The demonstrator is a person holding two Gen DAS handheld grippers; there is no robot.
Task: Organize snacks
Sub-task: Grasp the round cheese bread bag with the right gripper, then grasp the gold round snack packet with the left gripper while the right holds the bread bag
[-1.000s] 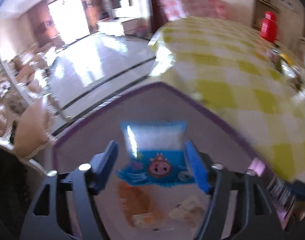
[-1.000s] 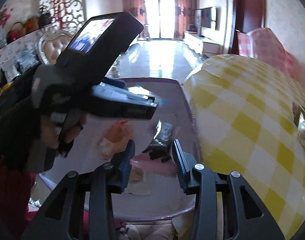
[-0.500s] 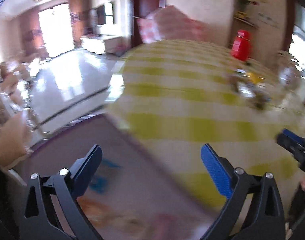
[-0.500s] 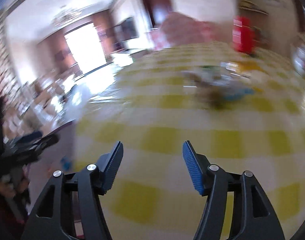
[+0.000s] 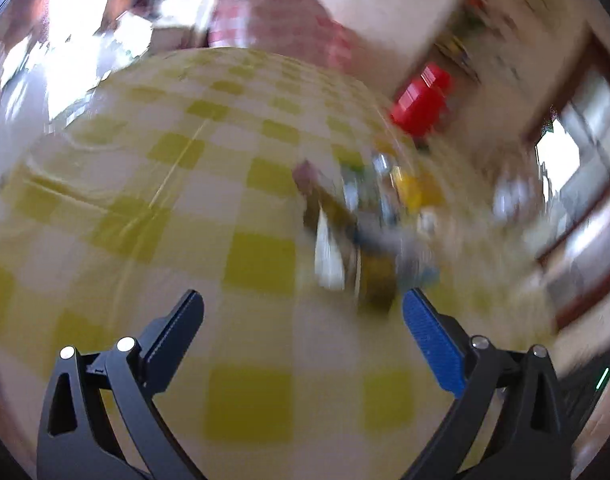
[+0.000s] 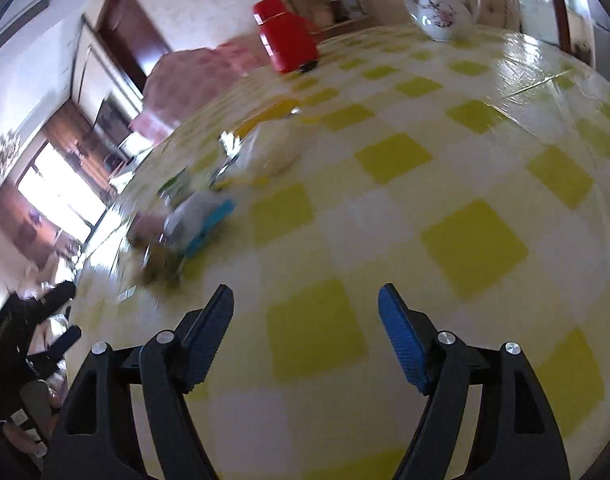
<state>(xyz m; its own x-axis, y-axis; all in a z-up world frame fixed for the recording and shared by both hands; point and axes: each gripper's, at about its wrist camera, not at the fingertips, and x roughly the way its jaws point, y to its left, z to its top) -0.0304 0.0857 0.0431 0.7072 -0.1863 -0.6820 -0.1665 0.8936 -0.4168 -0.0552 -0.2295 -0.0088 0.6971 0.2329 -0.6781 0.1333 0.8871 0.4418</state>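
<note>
The left tool [image 5: 303, 312] stands wide, its jaws spread far apart with nothing between them; only the yellow-and-white checked cloth of the counter [image 5: 249, 256] shows in the gap. The right tool [image 6: 305, 306] is likewise wide and carries nothing; its jaws have just been opening, and the space between them frames bare checked cloth. Both tools point downward at the counter surface. The snacks [image 5: 365, 224] lie in a loose heap on the cloth, ahead of the left tool and toward its right jaw, apart from both fingers. Motion blur prevents identification of single packets in the left wrist view; white, yellow and dark wrappers can be distinguished. In the right wrist view the same heap [image 6: 209, 200] lies ahead and to the left of the tool, clear of its jaws, with a blue-and-white packet [image 6: 203, 222] at the near edge and a yellow packet [image 6: 265, 116] at the far edge. A red container [image 6: 287, 40] stands upright on the counter beyond the heap. A white teapot [image 6: 445, 4] with a floral pattern stands near the far edge, well apart from the snacks. The black body of the left tool is visible at the left margin of the right wrist view.
</note>
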